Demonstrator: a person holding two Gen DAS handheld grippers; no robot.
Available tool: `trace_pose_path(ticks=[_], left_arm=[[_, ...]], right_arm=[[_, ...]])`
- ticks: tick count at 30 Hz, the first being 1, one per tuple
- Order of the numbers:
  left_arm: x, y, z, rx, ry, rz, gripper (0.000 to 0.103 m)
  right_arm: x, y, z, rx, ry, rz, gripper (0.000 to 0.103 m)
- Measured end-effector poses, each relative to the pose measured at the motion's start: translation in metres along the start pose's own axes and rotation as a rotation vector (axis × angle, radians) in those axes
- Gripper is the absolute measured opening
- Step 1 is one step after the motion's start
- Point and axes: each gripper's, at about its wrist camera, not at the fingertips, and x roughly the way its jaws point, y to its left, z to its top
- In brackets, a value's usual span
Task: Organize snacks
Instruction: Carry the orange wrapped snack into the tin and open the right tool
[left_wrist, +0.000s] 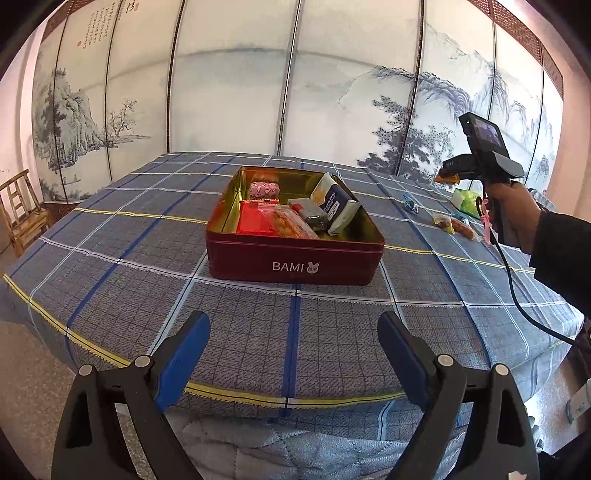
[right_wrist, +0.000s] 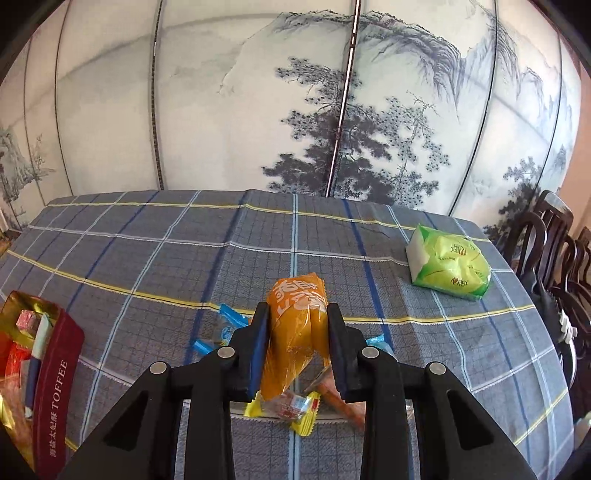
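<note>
**Carrying an orange snack packet toward the toffee tin**

We see the right gripper (right_wrist: 298, 332) clenched on an orange snack packet (right_wrist: 295, 332), its blue pads pressing the soft film on both sides, with the printed end jutting out past the fingertips. The packet hangs above the plaid tablecloth (right_wrist: 147, 258). Beneath it lie loose sweets: a yellow-wrapped candy (right_wrist: 295, 410), blue-wrapped candies (right_wrist: 231, 315) and an orange-brown wrapped snack (right_wrist: 341, 400). A green tissue pack (right_wrist: 448, 267) sits well apart, toward the far right of the table.

The left gripper (left_wrist: 293, 363) is released, jaws wide and empty, near the table's front edge, facing the red tin (left_wrist: 295, 258) marked BAMI. The tin is open and already holds a pink wrapped sweet (left_wrist: 263, 189), a red packet (left_wrist: 255, 220), a navy and white packet (left_wrist: 338, 206) and other wrapped items.

We judge the step in hand to be the transfer to the tin. To do it well, we would keep the grip steady, since the film can slip, carry the packet clear over the tin's near wall, and let go over the bare golden floor at the left rear (left_wrist: 240, 184) instead of on the stacked packets. The left gripper could brace the tin if it slides.
</note>
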Motion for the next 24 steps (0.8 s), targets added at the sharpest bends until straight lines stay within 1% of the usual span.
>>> trace_pose_path(ticks=[3, 11, 14, 24], left_arm=[[-0.001, 0.001, -0.001, -0.005, -0.003, 0.002, 0.09], [0.003, 0.004, -0.005, -0.016, 0.017, 0.005, 0.09], [0.004, 0.005, -0.007, -0.019, 0.016, 0.005, 0.09], [0.007, 0.014, -0.011, -0.044, 0.032, 0.005, 0.09]], right_arm=[[-0.01, 0.021, 0.001, -0.026, -0.012, 0.021, 0.031], [-0.039, 0.079, 0.003, -0.074, -0.04, 0.133, 0.031], [-0.048, 0.101, 0.003, -0.101, -0.053, 0.163, 0.031], [-0.062, 0.146, -0.004, -0.145, -0.049, 0.25, 0.031]])
